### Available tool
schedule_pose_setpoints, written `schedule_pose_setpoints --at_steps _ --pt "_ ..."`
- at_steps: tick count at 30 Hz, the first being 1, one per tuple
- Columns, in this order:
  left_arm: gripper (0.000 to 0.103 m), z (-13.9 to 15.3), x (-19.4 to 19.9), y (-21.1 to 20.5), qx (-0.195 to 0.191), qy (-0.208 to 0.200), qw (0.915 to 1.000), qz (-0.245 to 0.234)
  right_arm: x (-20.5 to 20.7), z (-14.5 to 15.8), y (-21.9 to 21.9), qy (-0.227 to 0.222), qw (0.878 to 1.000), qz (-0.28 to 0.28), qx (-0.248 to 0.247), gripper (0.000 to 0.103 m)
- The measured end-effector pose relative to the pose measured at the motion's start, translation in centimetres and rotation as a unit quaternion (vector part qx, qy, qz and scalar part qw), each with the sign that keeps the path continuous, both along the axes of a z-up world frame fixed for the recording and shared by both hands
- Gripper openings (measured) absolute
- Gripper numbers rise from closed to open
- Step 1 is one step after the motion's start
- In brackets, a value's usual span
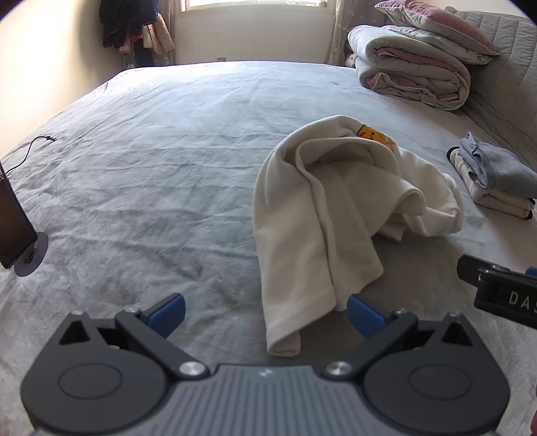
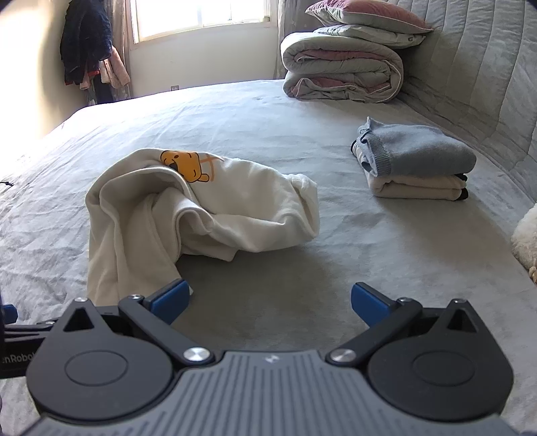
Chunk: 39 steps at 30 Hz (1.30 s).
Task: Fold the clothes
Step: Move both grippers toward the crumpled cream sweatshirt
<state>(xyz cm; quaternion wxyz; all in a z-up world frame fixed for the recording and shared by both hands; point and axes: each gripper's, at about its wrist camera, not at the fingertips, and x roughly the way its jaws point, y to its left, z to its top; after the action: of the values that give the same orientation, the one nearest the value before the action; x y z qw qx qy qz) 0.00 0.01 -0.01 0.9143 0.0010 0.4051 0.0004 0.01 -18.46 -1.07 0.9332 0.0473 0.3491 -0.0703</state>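
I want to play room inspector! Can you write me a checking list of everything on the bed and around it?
Surface: grey bed, sheet wrinkled.
Job's things: cream shirt with a bear print, crumpled, unfolded, mid-bed; folded stack, blue piece on cream ones, to its right.
Clutter: rolled duvet with pillow on top at the far right; fluffy white thing at the right edge; dark stand on a round base at the left edge.
Grippers: left gripper open, a shirt end between its fingers; right gripper open, over bare sheet.
Cables: thin black cable, loose end on the sheet.
Surroundings: window; hanging clothes in the corner.
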Motion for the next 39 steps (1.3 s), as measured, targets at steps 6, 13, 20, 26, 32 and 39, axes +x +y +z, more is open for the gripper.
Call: schedule_pose_setpoints --at_steps 6,13,20,26,32,39 --pt "0.102 -0.3 0.0 0.3 0.001 0.001 1.0 -0.004 0.1 -0.7 0.0 0.0 1.0 -0.002 0.0 0.103" --pt "0.102 -0.7 -0.1 0.6 0.003 0.002 0.9999 -0.009 0.8 -0.7 0.0 0.009 1.0 -0.001 0.007 0.103" --pt "0.102 -0.8 -0.2 0.6 0.004 0.003 0.9999 -0.011 0.7 -0.8 0.0 0.012 1.0 -0.002 0.01 0.103" --pt "0.102 -1.0 -0.3 0.5 0.008 0.007 0.9998 -0.014 0.8 -0.7 0.0 0.015 1.0 -0.002 0.007 0.103" --pt "0.102 -0.9 0.3 0.1 0.011 0.012 0.9998 -0.01 0.7 -0.7 0.1 0.018 1.0 -0.004 0.001 0.103" --pt "0.102 -1.2 0.7 -0.2 0.016 0.019 0.9997 -0.004 0.4 -0.4 0.3 0.014 1.0 -0.002 -0.006 0.103"
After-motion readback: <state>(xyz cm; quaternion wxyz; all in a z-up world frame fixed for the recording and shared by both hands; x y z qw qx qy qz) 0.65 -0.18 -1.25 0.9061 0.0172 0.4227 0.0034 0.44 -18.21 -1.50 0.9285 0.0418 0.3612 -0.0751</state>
